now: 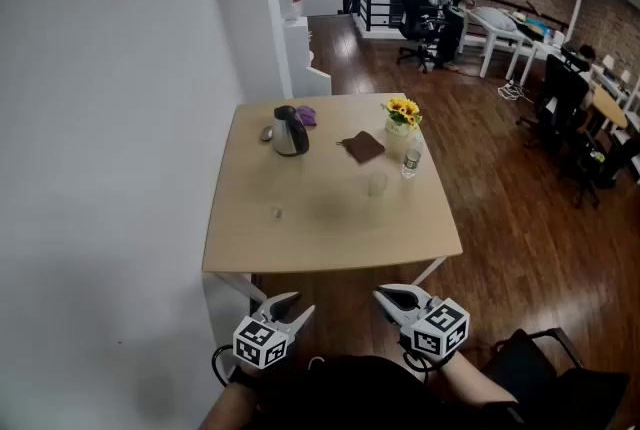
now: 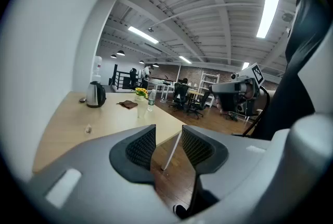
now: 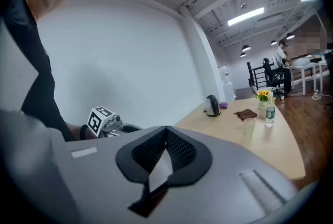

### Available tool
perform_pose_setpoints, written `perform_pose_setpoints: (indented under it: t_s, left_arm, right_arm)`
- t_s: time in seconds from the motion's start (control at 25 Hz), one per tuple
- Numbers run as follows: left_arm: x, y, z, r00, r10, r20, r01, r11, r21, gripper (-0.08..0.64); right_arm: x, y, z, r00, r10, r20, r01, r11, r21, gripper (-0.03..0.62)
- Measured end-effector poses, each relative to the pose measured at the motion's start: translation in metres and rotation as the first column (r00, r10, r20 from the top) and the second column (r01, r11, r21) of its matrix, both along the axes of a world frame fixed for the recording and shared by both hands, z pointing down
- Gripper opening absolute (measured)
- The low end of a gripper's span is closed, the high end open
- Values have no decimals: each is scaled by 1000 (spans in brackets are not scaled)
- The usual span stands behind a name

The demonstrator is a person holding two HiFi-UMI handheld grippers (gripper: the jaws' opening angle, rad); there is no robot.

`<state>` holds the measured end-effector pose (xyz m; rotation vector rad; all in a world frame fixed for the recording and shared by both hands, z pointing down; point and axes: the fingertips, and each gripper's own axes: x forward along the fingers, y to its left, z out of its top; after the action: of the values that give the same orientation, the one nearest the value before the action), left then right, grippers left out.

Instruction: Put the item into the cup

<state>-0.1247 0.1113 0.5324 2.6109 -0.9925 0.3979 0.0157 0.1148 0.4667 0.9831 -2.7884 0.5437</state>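
Note:
A clear plastic cup [image 1: 377,184] stands upright on the right half of the wooden table [image 1: 330,238]; the cup [image 2: 141,109] also shows in the left gripper view, and the cup [image 3: 249,127] in the right gripper view. A small pale item [image 1: 277,212] lies on the table's left half, the same item [image 2: 88,128] showing small in the left gripper view. Both grippers hang in front of the table's near edge, well short of either object. My left gripper [image 1: 295,304] is open and empty, left gripper [image 2: 169,132] pads apart. My right gripper [image 1: 386,295] is shut on nothing, right gripper [image 3: 165,130] tips touching.
At the table's far side are a steel kettle [image 1: 290,131], a purple object [image 1: 306,116], a brown cloth [image 1: 362,146], a vase of yellow flowers [image 1: 401,114] and a water bottle [image 1: 410,161]. A white wall runs along the left. Office chairs, desks and a person stand beyond.

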Motion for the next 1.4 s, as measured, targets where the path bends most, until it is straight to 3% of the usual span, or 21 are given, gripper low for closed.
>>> perform_pose_setpoints:
  t_s: [0.8, 1.16, 1.4]
  left_arm:
    - [39, -32, 15, 991, -92, 94, 90, 996, 21, 152]
    - [28, -57, 20, 984, -142, 106, 140, 990, 28, 147]
    - [6, -100, 32, 981, -161, 108, 160, 987, 19, 147]
  right_arm:
    - [46, -32, 17, 996, -84, -20, 84, 996, 30, 8]
    - [43, -55, 23, 995, -97, -26, 98, 995, 28, 9]
    - [37, -92, 31, 996, -77, -46, 78, 997, 18, 12]
